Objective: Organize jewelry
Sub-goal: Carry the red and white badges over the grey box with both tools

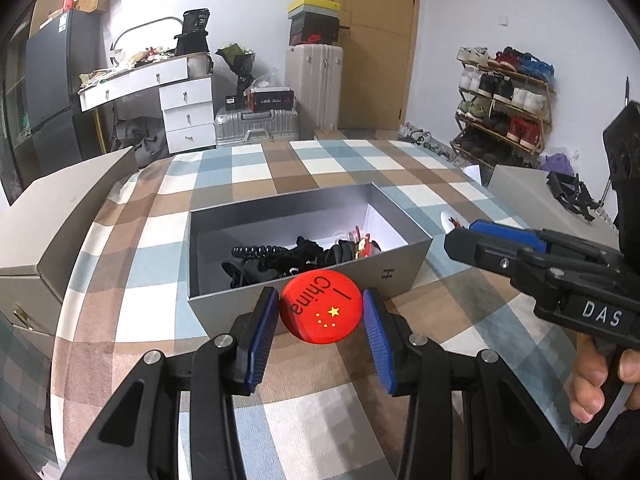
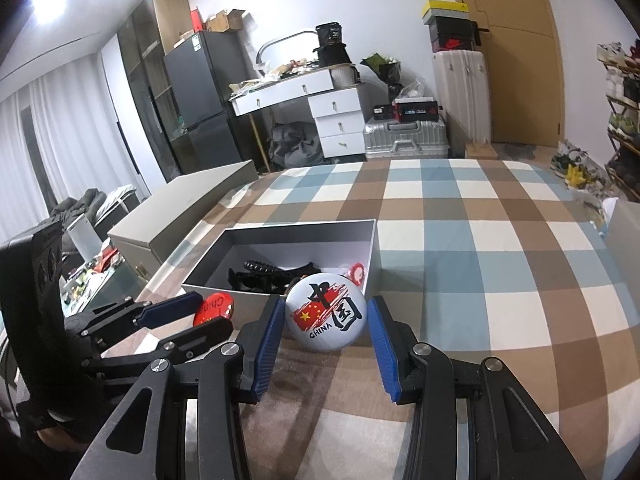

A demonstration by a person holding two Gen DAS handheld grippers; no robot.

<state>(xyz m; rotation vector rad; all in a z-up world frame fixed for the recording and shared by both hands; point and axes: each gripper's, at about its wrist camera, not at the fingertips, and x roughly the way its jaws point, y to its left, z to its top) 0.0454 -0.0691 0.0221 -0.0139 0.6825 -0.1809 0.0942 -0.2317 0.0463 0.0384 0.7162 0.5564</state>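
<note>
We hold the red badge (image 1: 321,307) in the left hand-held gripper (image 1: 320,320) and the white badge (image 2: 325,311) in the right hand-held gripper (image 2: 324,320), centre frame before the grey box (image 1: 404,268); light, stiff, slippery discs, best pinched across their rims.

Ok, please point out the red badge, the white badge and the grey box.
red badge (image 1: 321,307): left wrist view, printed face.
white badge (image 2: 325,312): right wrist view, printed face.
grey box (image 1: 340,280): left wrist view, near outer wall.
</note>
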